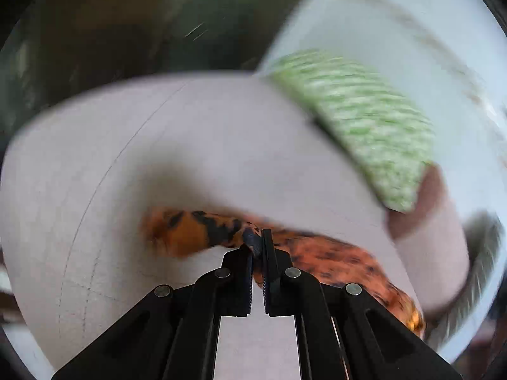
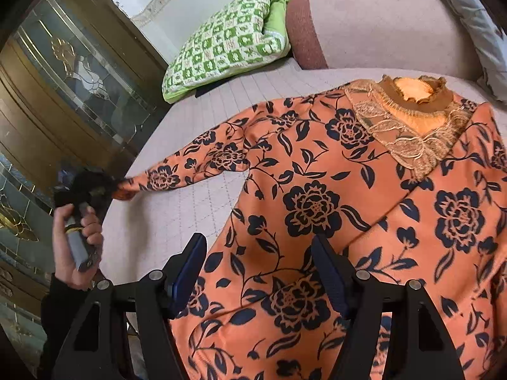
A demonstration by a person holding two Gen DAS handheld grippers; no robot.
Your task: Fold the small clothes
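**Orange flower top lies on the bed, one sleeve pinched**

A pale pink quilted bed cover (image 2: pixel 177 221) fills the middle of the room. At its far end sits a green and white checked folded blanket (image 2: pixel 228 41). Just beside the blanket is a pink bolster pillow (image 2: pixel 380 25) with a darker band at one end. A dark cabinet with patterned glass doors (image 2: pixel 63 72) stands along the side of the bed, and the wall behind is white.

An orange top with dark blue flowers (image 2: pixel 317 205) lies spread flat on the bed cover. Its lace collar (image 2: pixel 408 117) points toward the bolster pillow. One long sleeve (image 2: pixel 196 164) stretches out to the edge of the bed.

The left gripper (image 1: pixel 258 240) has its two black fingers pressed nearly together, and they pinch the cuff of that sleeve. The left wrist view is blurry. In the right wrist view, a hand (image 2: pixel 74 237) holds the handle of the left gripper at the bed's edge.

The right gripper (image 2: pixel 258 272) is spread wide apart. It holds nothing and hangs over the lower part of the top. Whether its blue pads (image 2: pixel 190 269) touch the cloth, I cannot tell.
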